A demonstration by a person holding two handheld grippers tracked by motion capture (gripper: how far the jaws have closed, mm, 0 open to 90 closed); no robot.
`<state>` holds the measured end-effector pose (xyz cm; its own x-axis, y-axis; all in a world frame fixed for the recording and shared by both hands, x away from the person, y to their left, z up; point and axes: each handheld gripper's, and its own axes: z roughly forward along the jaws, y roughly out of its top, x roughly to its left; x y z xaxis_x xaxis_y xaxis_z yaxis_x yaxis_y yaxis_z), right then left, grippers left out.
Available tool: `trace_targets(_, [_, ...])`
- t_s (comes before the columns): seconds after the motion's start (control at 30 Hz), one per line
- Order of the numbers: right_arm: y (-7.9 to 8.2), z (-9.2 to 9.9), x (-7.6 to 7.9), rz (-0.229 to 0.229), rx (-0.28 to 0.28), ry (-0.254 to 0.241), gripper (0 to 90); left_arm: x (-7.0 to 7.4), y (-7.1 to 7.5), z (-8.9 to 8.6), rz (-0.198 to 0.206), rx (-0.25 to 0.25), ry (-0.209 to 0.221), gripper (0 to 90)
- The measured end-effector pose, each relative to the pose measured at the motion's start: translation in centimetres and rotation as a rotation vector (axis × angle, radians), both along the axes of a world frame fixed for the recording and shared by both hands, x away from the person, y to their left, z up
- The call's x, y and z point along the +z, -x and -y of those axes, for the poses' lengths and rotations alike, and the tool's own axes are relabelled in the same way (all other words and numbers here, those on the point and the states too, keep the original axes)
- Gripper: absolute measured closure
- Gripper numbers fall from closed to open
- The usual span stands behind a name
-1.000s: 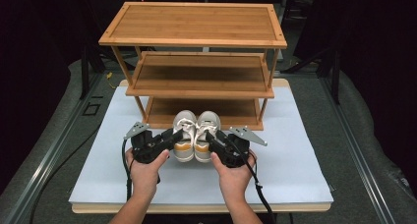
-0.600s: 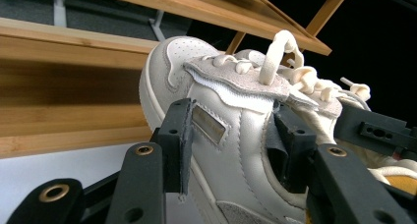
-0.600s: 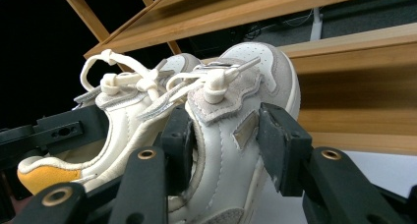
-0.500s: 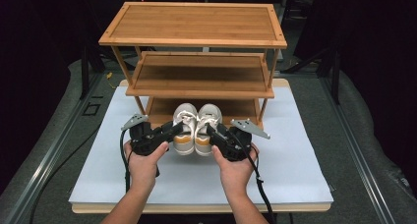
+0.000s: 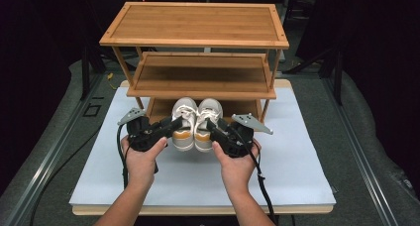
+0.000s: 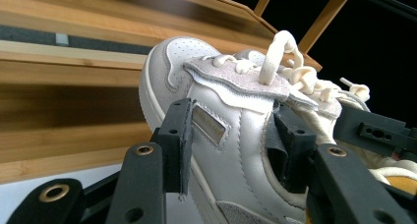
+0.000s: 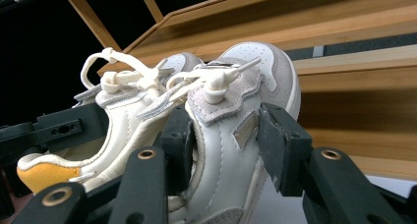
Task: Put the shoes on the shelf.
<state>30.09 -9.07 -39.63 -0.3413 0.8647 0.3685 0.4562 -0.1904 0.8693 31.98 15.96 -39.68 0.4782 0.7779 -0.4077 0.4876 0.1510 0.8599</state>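
Light falls from above on the wooden rack [image 5: 198, 25], and its top shelf is bright. Around the rack the room is nearly black. Under its shelves lie soft shadows. Both gripper views are slightly blurred near the rack.

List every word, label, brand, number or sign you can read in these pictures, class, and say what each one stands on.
No text can be read.
Left shoe: a small metallic tag on its side, too blurred to tell whether it carries lettering.
Right shoe: a matching side tag, likewise unreadable.
Wooden rack: no lettering visible.
White mat: plain, no markings.
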Motion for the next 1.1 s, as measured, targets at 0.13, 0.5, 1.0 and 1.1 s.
trace_targets(0.13, [-0.3,-0.2,0.4,0.009,-0.010,0.001,58.2,0.4,-0.2,0.0,0.005,0.004,0.000,56.8])
trace_targets(0.5, [-1.3,-0.4,1.4,0.022,-0.005,-0.003,58.2,1.3,-1.2,-0.2,0.007,0.008,0.007,56.8])
trace_targets(1.0, [-3.0,-0.2,2.1,0.030,-0.005,-0.002,58.2,2.0,-2.9,0.0,0.012,0.007,0.004,56.9])
trace_targets(1.1, [-3.3,-0.3,2.2,0.037,-0.009,0.001,58.2,2.0,-3.2,0.0,0.013,0.012,0.012,56.9])
